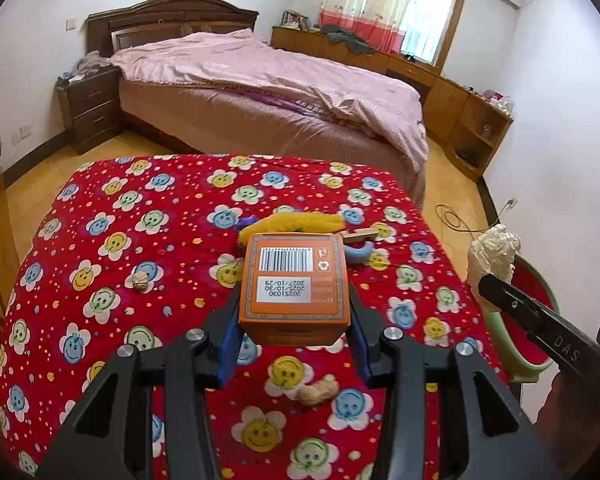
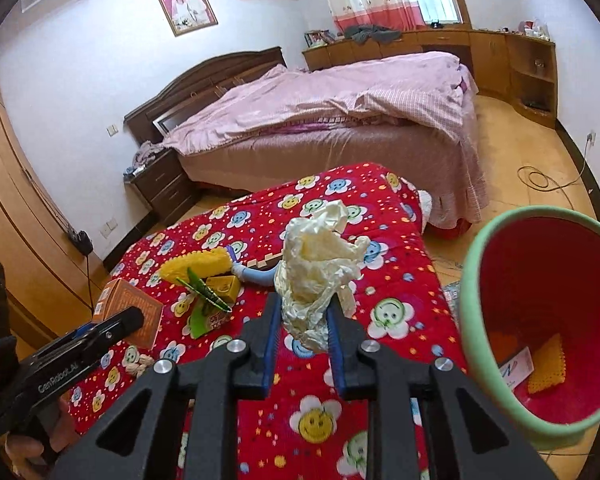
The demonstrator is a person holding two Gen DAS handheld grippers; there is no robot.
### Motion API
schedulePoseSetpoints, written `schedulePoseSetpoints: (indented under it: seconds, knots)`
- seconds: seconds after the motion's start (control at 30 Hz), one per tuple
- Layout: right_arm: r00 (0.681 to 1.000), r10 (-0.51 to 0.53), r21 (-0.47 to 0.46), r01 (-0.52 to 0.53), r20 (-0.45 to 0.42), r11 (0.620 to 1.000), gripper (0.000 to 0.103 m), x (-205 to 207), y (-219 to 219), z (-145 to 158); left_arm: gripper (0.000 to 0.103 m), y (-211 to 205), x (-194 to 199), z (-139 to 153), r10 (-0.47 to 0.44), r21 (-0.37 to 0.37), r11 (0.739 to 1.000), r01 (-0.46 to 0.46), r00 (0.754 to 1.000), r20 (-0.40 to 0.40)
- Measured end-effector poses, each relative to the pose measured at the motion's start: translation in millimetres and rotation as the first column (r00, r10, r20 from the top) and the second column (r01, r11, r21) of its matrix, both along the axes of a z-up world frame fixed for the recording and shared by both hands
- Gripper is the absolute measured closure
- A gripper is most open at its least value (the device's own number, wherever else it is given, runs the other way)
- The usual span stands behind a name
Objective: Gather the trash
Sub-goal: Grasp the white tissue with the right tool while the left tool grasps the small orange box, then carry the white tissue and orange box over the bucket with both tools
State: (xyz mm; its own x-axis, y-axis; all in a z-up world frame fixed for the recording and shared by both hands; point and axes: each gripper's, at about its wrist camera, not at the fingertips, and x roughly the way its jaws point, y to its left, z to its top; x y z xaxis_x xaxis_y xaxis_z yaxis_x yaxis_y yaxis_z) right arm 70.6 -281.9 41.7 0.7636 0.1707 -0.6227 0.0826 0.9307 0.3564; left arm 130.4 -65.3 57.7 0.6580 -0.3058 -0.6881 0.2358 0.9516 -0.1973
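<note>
An orange carton (image 1: 294, 280) with a barcode label is lifted off the red smiley-flower tablecloth (image 1: 140, 220), and my left gripper (image 1: 294, 320) is shut on it, blue pads against both its sides. My right gripper (image 2: 304, 320) is shut on a crumpled cream paper wad (image 2: 316, 268), held above the cloth (image 2: 380, 280). Right of it stands a bin with a red inside and a green rim (image 2: 472, 308), holding some scraps. From the left wrist view, the wad (image 1: 496, 252) hangs over the bin (image 1: 540, 364) at the table's right side. The carton (image 2: 140, 312) shows at the left.
On the cloth lie a yellow fluffy duster (image 1: 296, 222) with a blue handle (image 1: 360, 254), a wooden piece (image 1: 360, 236), a walnut (image 1: 142, 282) and a peanut (image 1: 318, 392). A yellow box (image 2: 224, 286) and a green wrapper (image 2: 204, 300) lie there too. A bed (image 1: 280, 92) stands beyond.
</note>
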Motion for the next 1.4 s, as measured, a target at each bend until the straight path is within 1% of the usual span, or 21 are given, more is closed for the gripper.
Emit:
schedulePoseSetpoints:
  seconds: [0.23, 0.43, 0.6, 0.83, 1.03, 1.4]
  knots:
    - [0.998, -0.041, 0.010, 0.041, 0.045, 0.999, 0.079, -36, -16, 13, 0.057, -21, -17, 14, -0.060, 0.012, 0.998, 0.060, 0.998, 0.035]
    - [0.994, -0.090, 0.013, 0.089, 0.060, 0.996, 0.079, -63, -35, 19, 0.057, -46, -25, 19, -0.124, 0.014, 0.992, 0.124, 0.992, 0.036]
    - [0.988, -0.140, 0.009, 0.139, 0.065, 0.990, 0.079, -81, -56, 21, 0.057, -74, -29, 21, -0.191, 0.023, 0.982, 0.190, 0.981, 0.033]
    - [0.973, -0.223, 0.017, 0.222, 0.054, 0.975, 0.079, -99, -91, 16, 0.057, -121, -34, 24, -0.291, 0.032, 0.957, 0.289, 0.956, 0.041]
    - [0.957, -0.288, 0.037, 0.287, 0.027, 0.957, 0.079, -108, -119, 2, 0.057, -164, -36, 20, -0.377, 0.035, 0.926, 0.376, 0.925, 0.036]
    - [0.928, -0.370, 0.066, 0.372, -0.044, 0.926, 0.079, -120, -164, -29, 0.057, -233, -30, -8, -0.478, 0.008, 0.878, 0.478, 0.878, -0.021]
